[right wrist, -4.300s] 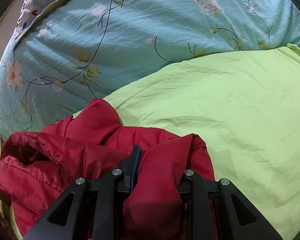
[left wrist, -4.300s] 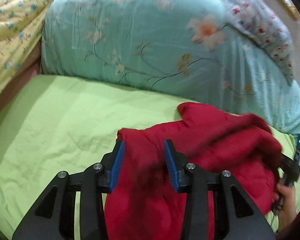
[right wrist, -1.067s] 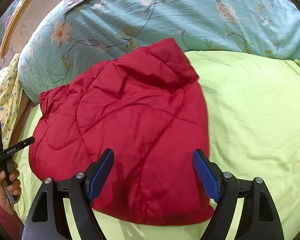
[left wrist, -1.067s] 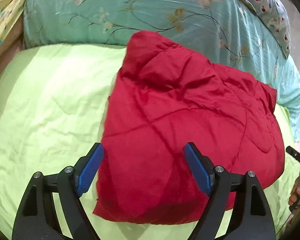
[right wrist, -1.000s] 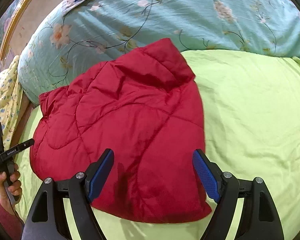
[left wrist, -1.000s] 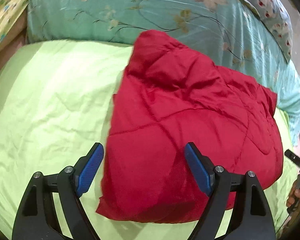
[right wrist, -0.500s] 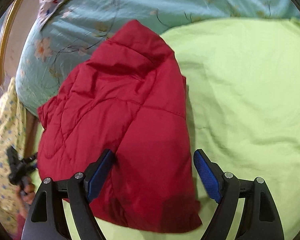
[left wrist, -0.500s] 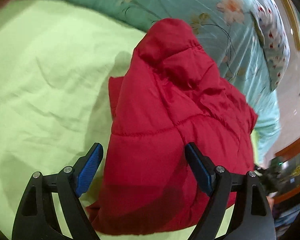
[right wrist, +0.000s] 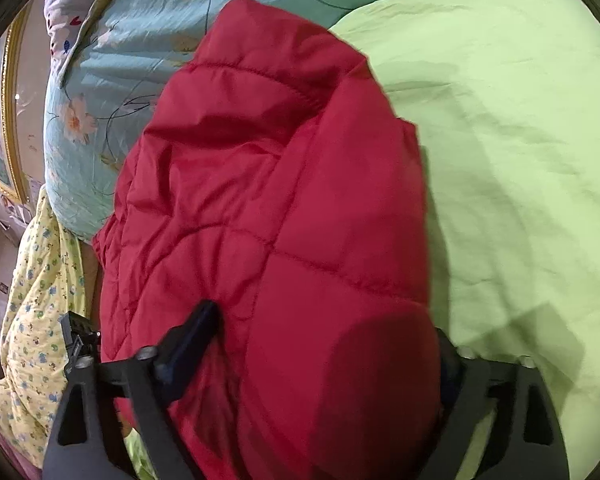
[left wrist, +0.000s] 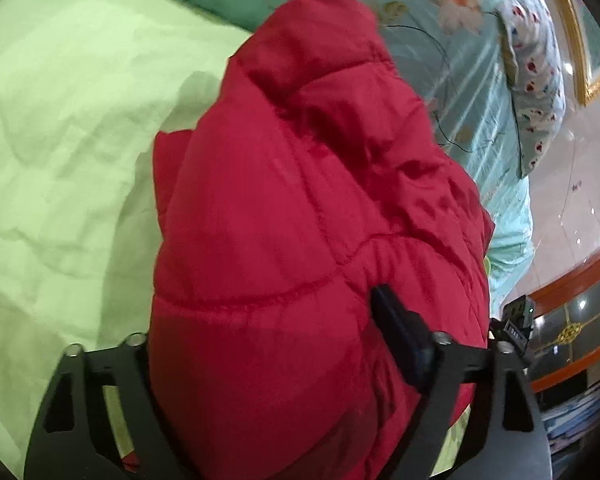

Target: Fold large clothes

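A red quilted puffer jacket [left wrist: 300, 184] lies folded on the light green bed sheet [left wrist: 60, 120], its collar end toward the pillows. My left gripper [left wrist: 264, 320] straddles the jacket's near edge. Its jaws are closing, and its right finger [left wrist: 400, 340] dents the padding while the left one is hidden under the fabric. In the right wrist view the same jacket [right wrist: 284, 168] bulges between the closing jaws of my right gripper [right wrist: 324, 328]. The left finger [right wrist: 188, 344] there presses a crease into it, and the other is covered.
A teal floral duvet [left wrist: 440, 40] and a patterned pillow [left wrist: 536, 80] lie behind the jacket. A yellow printed blanket [right wrist: 40, 280] lies at the bed's side. Green sheet [right wrist: 520, 160] spreads beside the jacket. Part of the other gripper [left wrist: 516, 320] shows at the jacket's far edge.
Both grippers have come down and forward onto the jacket's near edge. Their jaws, a second ago wide above the fabric, now have the padding bulging between them.
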